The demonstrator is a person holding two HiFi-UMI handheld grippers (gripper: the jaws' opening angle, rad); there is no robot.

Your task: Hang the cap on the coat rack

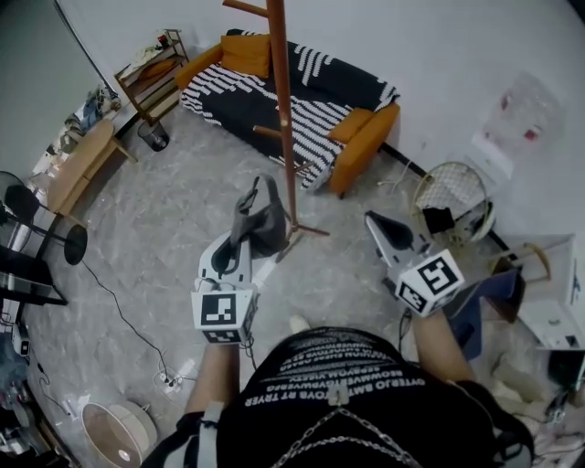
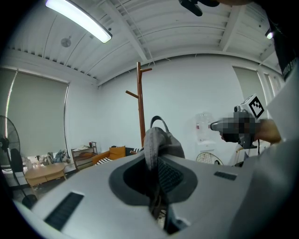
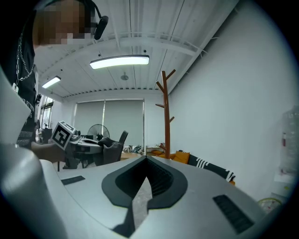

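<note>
- While the cap (image 1: 259, 222) was pinched in the left claw (image 1: 249, 236), with the jaws clenched on a fold of its grey fabric and the strap loop (image 2: 159, 122) standing up above them, it was held in the air just short of the coat rack (image 1: 284, 110), which rose at about one o'clock from the cap in the head view.
- The step in hand was judged to be the carry toward a peg; nothing had yet been hung.
- The lower peg (image 1: 268, 133), which pointed toward nine o'clock from the rack's upright, was judged the nearest target. A higher peg (image 1: 245, 7) was seen near the top edge.
- The cap would best be raised above the chosen peg's tip and then lowered, so that the strap loop or the crown was slipped over the upward-slanting peg rather than pushed against it.
- The grip should be kept firm until the fabric's weight was seen to rest on the peg, since soft cloth was expected to sag and slide off if let go early.
- The upright should not be knocked, because the rack stood on slim feet (image 1: 309, 230) and might be rocked.
- The right claw (image 1: 386, 230) was held at three o'clock of the cap, well apart from it, with its jaws together and nothing between them. It could be kept clear of the rack.
</note>
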